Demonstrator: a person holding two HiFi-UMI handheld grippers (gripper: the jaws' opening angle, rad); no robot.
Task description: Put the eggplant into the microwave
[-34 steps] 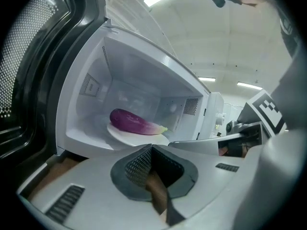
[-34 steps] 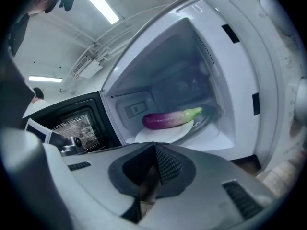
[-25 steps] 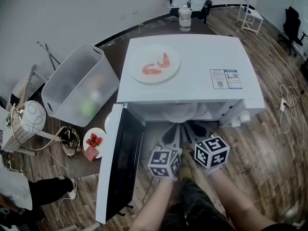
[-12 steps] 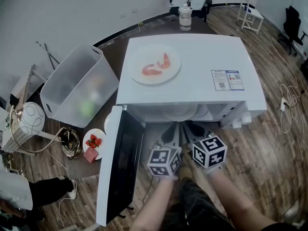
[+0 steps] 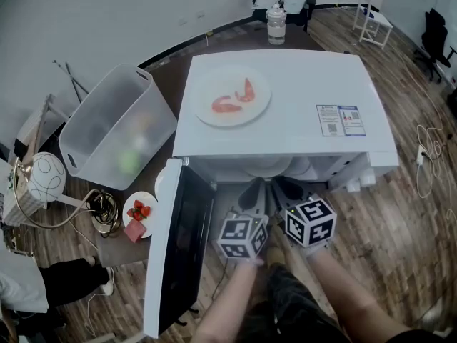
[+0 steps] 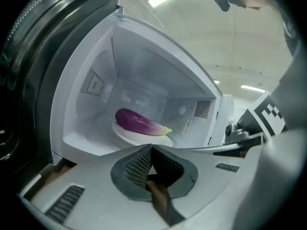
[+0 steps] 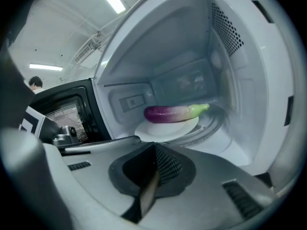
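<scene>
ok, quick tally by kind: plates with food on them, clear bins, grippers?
Plates with food: 3 (eggplant plate, shrimp plate, strawberry plate)
clear bin: 1
Grippers: 2 (left gripper, right gripper)
Total: 6

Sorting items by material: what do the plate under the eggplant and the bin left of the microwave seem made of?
Plate: glossy opaque white, likely ceramic, though melamine would look alike. Bin: frosted translucent plastic; its contents show dimly through the walls.
</scene>
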